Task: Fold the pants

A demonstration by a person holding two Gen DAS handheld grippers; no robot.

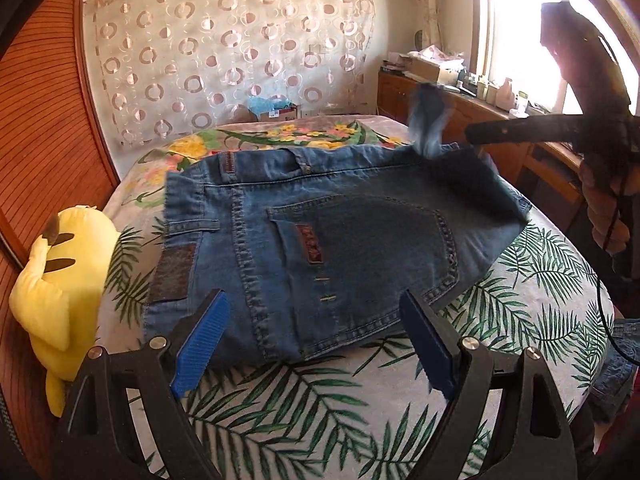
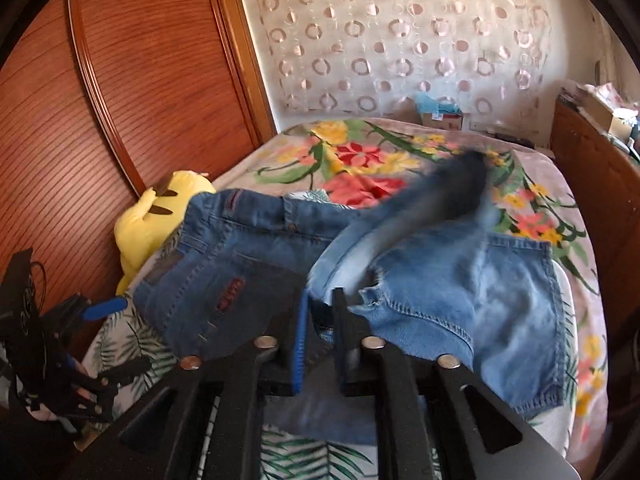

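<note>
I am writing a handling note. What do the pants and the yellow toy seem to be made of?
Pants: blue denim, probably cotton; matte and faded, with visible twill weave, contrast seam stitching and frayed cut edges.
Yellow toy: soft plush fabric, likely stuffed; it looks matte, rounded and puffy, with sewn seams.

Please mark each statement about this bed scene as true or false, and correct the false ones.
1. The left tongs stand open with nothing between them. True.
2. The jeans lie on a bare wooden floor. False: they lie on the bed, on a sheet with a green leaf print.
3. A yellow plush toy sits at the bed's edge beside the jeans. True.
4. The back pocket of the jeans faces up. True.
5. The right tongs are far from the jeans. False: denim fabric lies between them.
6. The wall curtain is plain blue. False: it is pale with ring patterns.
</note>
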